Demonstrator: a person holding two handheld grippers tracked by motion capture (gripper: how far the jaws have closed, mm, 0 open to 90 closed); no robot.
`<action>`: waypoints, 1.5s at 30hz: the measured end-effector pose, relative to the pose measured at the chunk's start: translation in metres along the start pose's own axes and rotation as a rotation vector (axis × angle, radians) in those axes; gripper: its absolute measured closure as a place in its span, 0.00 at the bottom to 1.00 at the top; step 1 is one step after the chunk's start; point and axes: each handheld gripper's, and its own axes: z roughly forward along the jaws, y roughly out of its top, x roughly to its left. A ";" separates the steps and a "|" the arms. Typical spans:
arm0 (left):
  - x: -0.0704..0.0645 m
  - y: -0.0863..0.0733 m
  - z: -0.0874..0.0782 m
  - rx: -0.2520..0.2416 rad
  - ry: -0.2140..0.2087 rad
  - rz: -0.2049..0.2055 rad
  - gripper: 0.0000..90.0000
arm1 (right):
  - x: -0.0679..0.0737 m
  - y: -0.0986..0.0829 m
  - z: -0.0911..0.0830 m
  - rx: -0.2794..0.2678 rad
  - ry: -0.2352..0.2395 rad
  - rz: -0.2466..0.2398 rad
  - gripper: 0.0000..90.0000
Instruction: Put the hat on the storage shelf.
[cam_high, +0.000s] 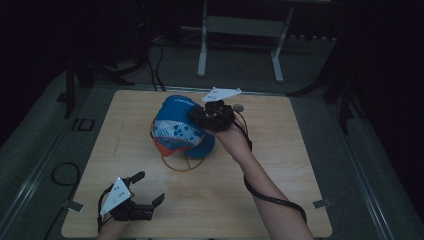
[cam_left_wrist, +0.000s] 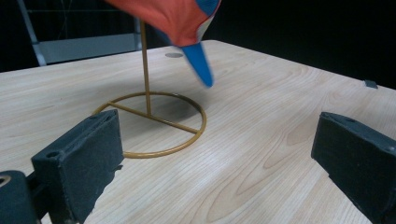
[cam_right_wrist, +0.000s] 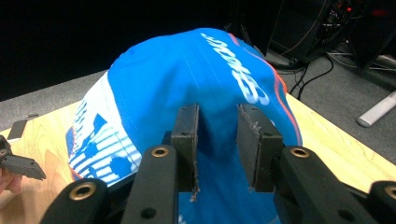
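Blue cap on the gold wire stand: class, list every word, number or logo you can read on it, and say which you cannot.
White lettering along the crown of the blue fabric cap: partly hidden and warped by a fold, not legible.
White striped block pattern on the cap's side: a pattern, no readable text.
Thin gold wire stand: no markings.

A pale wooden tabletop with rounded corners stands on grey floor. Small grey tape tabs lie at its near left corner and near right corner. Beyond the far edge stands a light metal frame on two legs. Black cables trail over the floor at the far left, and one loops beside the tabletop's left edge.
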 end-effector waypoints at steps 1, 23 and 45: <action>0.000 0.000 0.000 0.001 -0.001 0.002 0.03 | 0.000 0.000 0.000 0.000 0.000 0.003 0.76; -0.001 -0.001 0.001 -0.009 -0.012 -0.005 0.03 | -0.001 -0.017 -0.025 -0.025 0.027 0.003 0.39; -0.002 -0.002 0.003 -0.006 -0.015 -0.009 0.03 | 0.008 -0.073 -0.045 -0.045 0.106 -0.033 0.15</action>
